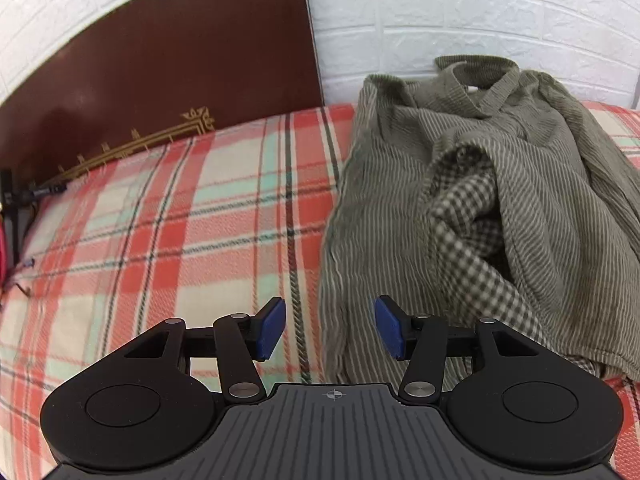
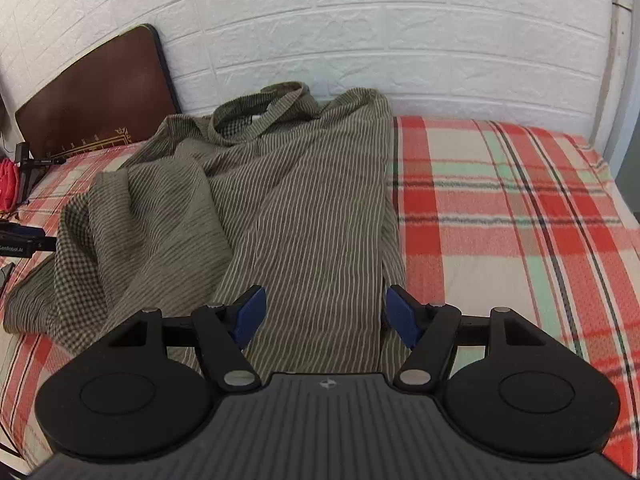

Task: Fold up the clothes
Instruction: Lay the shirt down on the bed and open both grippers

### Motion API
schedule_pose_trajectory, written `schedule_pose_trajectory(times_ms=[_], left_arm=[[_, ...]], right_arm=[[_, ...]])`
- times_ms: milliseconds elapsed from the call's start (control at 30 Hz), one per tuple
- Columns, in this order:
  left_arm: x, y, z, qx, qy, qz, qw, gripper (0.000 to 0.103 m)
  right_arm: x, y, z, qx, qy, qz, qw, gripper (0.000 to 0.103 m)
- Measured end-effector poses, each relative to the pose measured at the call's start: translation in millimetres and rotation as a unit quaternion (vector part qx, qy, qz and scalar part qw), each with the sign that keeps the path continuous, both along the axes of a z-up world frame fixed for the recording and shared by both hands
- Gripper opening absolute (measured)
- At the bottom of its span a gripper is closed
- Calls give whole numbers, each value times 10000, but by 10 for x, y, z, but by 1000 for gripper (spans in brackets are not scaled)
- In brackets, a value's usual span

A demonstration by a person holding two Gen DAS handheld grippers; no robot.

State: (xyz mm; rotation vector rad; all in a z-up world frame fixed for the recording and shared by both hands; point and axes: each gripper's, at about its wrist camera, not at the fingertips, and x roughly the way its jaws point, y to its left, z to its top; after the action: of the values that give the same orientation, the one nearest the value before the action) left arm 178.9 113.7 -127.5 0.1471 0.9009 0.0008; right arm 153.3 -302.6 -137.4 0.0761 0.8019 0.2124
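Note:
An olive-green striped shirt [image 1: 460,184] with a checked inner side lies crumpled on the plaid bed cover, collar toward the wall. In the right wrist view the shirt [image 2: 304,216] lies partly folded lengthwise, one flap bunched over its left side. My left gripper [image 1: 330,330] is open and empty, hovering at the shirt's near left edge. My right gripper [image 2: 324,316] is open and empty, just above the shirt's near hem, its right finger near the shirt's right edge.
The bed has a red, cream and mint plaid cover [image 1: 168,232], also seen in the right wrist view [image 2: 512,216]. A brown headboard [image 1: 160,68] stands at the left against a white brick wall [image 2: 400,32]. Black stand parts [image 2: 24,160] sit at the far left.

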Motion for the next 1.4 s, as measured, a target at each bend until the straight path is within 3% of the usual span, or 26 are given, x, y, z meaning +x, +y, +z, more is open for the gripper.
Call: schedule_pose_trajectory(times_ms=[133, 233, 267, 300, 333, 400, 533, 700, 833, 933, 967, 1033, 1100, 1133, 1267, 1400], left_arm=[[121, 22, -240, -13, 293, 196, 9994, 67], [213, 97, -397, -336, 567, 373, 9971, 64], [206, 122, -410, -473, 564, 407, 9965, 51], [195, 139, -401, -571, 554, 421, 9959, 23], [190, 156, -373, -712, 603, 372, 9949, 6], [183, 192, -274, -868, 631, 317, 9937, 1], [232, 276, 157, -129, 68, 255, 9996, 0], [490, 588, 556, 746, -531, 792, 9926, 0], [826, 841, 464, 1514, -675, 1454, 9754, 0], [1085, 1023, 144, 1555, -395, 1903, 9685, 1], [1166, 1064, 11, 1574, -287, 2008, 9665, 4], [1269, 1091, -276, 1583, 151, 2146, 9637, 22], [1318, 1090, -502, 1567, 492, 2216, 9612, 49], [1267, 1073, -537, 1573, 494, 2170, 9622, 49], [916, 971, -212, 1276, 101, 1858, 9742, 59], [516, 749, 326, 711, -431, 1673, 9824, 77]], right_arm=[[-276, -16, -29, -110, -45, -33, 9999, 71], [-408, -78, -39, -75, -9, -155, 9999, 71], [-425, -109, -48, -26, 26, -204, 9998, 71], [-447, -140, -49, 20, 62, -261, 9996, 71], [-467, -154, -51, 40, 76, -282, 9996, 71], [-508, -181, -56, 80, 105, -324, 9994, 71], [-522, -148, -41, 71, 89, -312, 9994, 71], [-500, -89, -31, 117, 121, -260, 9995, 71], [-487, -53, -31, 146, 176, -128, 9997, 71], [-490, -65, -51, 128, 253, -164, 9995, 71], [-488, -73, -69, 137, 298, -186, 9993, 71], [-495, -83, -97, 148, 370, -222, 9990, 71], [-512, -85, -118, 152, 423, -249, 9987, 71], [-531, -83, -121, 152, 435, -236, 9987, 71], [-596, -62, -116, 135, 473, -139, 9987, 71], [-672, -2, -112, 118, 455, -75, 9989, 71]])
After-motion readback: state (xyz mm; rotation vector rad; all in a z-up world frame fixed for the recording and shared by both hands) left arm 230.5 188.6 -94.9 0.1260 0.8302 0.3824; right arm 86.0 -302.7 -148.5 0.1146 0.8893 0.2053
